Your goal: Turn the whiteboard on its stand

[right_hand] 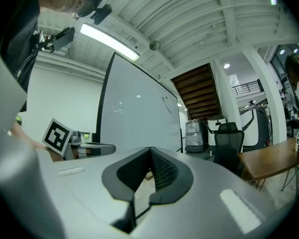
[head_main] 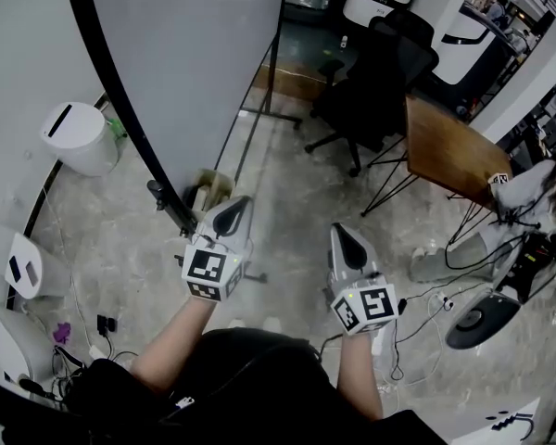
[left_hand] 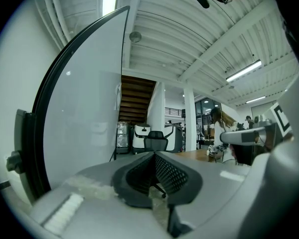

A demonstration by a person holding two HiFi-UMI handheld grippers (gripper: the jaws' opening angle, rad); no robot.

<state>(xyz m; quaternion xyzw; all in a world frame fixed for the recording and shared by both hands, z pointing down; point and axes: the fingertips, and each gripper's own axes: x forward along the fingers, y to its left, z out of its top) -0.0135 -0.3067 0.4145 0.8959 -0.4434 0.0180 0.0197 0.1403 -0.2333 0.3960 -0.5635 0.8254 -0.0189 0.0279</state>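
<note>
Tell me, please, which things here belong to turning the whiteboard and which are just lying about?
Job: whiteboard, stand, left gripper, right gripper, both shut and empty.
Lying about: black office chair, wooden table, white bin.

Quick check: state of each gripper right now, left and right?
Left gripper: closed, holding nothing.
Right gripper: closed, holding nothing.
</note>
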